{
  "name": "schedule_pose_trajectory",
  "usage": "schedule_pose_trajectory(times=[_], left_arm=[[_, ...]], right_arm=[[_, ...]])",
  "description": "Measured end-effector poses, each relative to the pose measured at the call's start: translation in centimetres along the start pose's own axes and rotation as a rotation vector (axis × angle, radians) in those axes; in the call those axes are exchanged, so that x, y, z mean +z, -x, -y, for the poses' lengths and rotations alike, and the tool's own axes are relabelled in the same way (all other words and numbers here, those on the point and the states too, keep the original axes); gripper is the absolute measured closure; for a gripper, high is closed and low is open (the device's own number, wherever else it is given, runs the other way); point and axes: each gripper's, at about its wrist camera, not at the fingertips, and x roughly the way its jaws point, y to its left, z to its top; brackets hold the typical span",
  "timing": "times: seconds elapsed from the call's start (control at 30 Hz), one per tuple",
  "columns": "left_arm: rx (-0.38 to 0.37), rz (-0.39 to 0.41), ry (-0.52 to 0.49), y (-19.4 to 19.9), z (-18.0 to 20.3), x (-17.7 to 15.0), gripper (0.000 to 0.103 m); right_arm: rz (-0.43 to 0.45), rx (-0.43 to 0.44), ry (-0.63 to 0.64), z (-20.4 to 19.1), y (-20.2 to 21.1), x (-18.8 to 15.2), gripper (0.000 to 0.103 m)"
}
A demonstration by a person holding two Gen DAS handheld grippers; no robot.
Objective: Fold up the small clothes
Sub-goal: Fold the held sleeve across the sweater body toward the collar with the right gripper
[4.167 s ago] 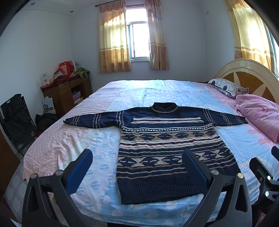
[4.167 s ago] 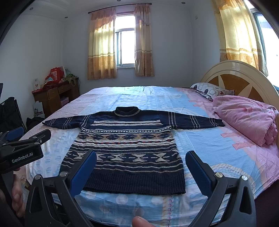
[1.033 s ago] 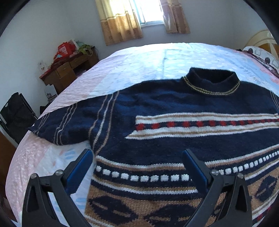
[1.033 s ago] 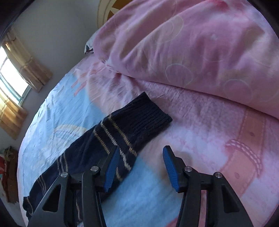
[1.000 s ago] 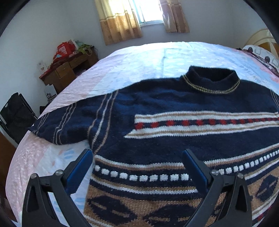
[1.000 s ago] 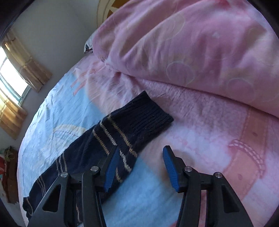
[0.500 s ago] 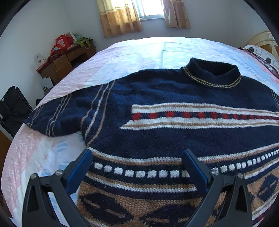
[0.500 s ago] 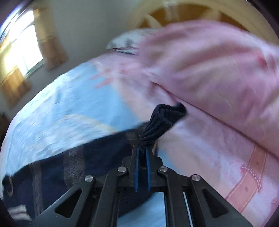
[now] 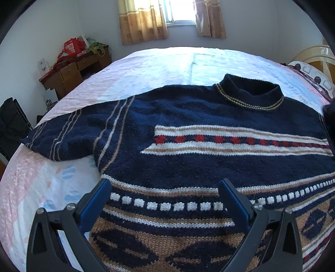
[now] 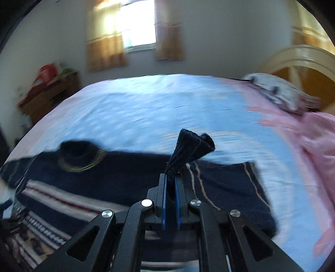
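Far to your left, a wooden desk [image 9: 75, 72] piled with red bags stands against the wall beside the bed [image 9: 146, 69]. The sweater [image 9: 199, 150] lies front up on the bed's pink and blue sheet, its collar [image 9: 251, 95] toward the window [image 9: 181, 10]. Its left sleeve [image 9: 62, 136] stretches flat toward the bed's edge, striped with thin tan and white lines.

Your left gripper [image 9: 165, 196] hangs over the sweater's chest with its jaws wide apart and nothing between them; the left blue pad sits near the armpit seam, the right 1 over the row of white squares.

Moving right, your right gripper [image 10: 170, 184] has its jaws pressed together on the cuff [image 10: 192, 148] of the right sleeve [image 10: 226, 184]. The cuff stands up out of the 2 blue pads, bunched and fanned, raised above the sweater's shoulder. The rest of that sleeve lies doubled back across the sheet below it. The right wrist view is blurred, so finer detail there cannot be told.

Farther right, a pink quilt [image 10: 318, 134] lies heaped near the headboard [image 10: 303, 60], with a patterned pillow [image 10: 278, 92] beside it.
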Motion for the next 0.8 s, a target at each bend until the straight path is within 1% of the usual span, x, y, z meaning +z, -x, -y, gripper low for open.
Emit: schedule_pose_trajectory(times=[0.03, 0.1, 0.13, 0.2, 0.23, 0.27, 0.33, 0.37, 0.43, 0.47, 0.5, 0.53, 0.57, 0.67, 0.73, 0.8], left_arm=[[-0.002, 0.0, -0.001, 0.0, 0.0, 0.0, 0.0], [-0.016, -0.011, -0.013, 0.1, 0.1, 0.0, 0.0], [-0.025, -0.022, -0.022, 0.3, 0.1, 0.1, 0.0], [-0.048, -0.027, -0.055, 1.3, 0.2, 0.2, 0.0], [-0.052, -0.018, -0.081, 2.1, 0.2, 0.2, 0.0], [-0.059, -0.005, -0.119, 3.2, 0.2, 0.4, 0.0], [-0.081, 0.011, -0.155, 4.8, 0.2, 0.7, 0.0], [-0.102, 0.021, -0.17, 5.6, 0.4, 1.1, 0.0], [-0.129, 0.038, -0.187, 7.0, 1.2, 2.1, 0.0], [-0.153, 0.042, -0.189, 7.5, 1.8, 2.7, 0.0], [-0.191, 0.04, -0.19, 7.9, 2.7, 3.4, 0.0], [-0.213, 0.038, -0.184, 8.1, 3.8, 4.1, 0.0], [-0.224, 0.04, -0.177, 8.2, 4.6, 4.4, 0.0], [-0.285, 0.02, -0.166, 7.7, 8.3, 5.7, 0.0], [-0.299, 0.003, -0.167, 6.9, 10.9, 6.3, 0.002], [-0.311, -0.019, -0.173, 5.6, 13.4, 6.9, 0.006]], right_arm=[[-0.007, 0.024, 0.013, -1.4, -0.5, -0.5, 0.097], [-0.053, 0.102, 0.031, -4.8, -2.0, -2.0, 0.096], [-0.074, 0.128, 0.031, -5.5, -2.4, -2.6, 0.094], [-0.146, 0.219, 0.028, -6.7, -3.4, -3.9, 0.072], [-0.164, 0.252, 0.035, -6.7, -3.2, -4.5, 0.045], [-0.152, 0.275, 0.036, -6.6, -2.2, -5.1, 0.037], [-0.109, 0.296, 0.031, -5.9, -0.4, -5.8, 0.037], [-0.081, 0.284, 0.03, -4.9, 0.8, -6.0, 0.037], [-0.022, 0.211, 0.029, -2.6, 2.5, -6.4, 0.037], [-0.003, 0.182, 0.023, -1.9, 2.7, -6.2, 0.037], [0.021, 0.138, 0.005, -0.4, 3.3, -6.3, 0.037], [0.036, 0.105, -0.015, 0.9, 3.7, -6.4, 0.037], [0.059, 0.071, -0.046, 2.6, 4.3, -6.6, 0.037], [0.111, 0.019, -0.11, 5.7, 5.3, -7.5, 0.037], [0.141, -0.007, -0.144, 6.9, 5.3, -7.9, 0.037], [0.167, -0.011, -0.17, 8.3, 5.5, -7.9, 0.037]])
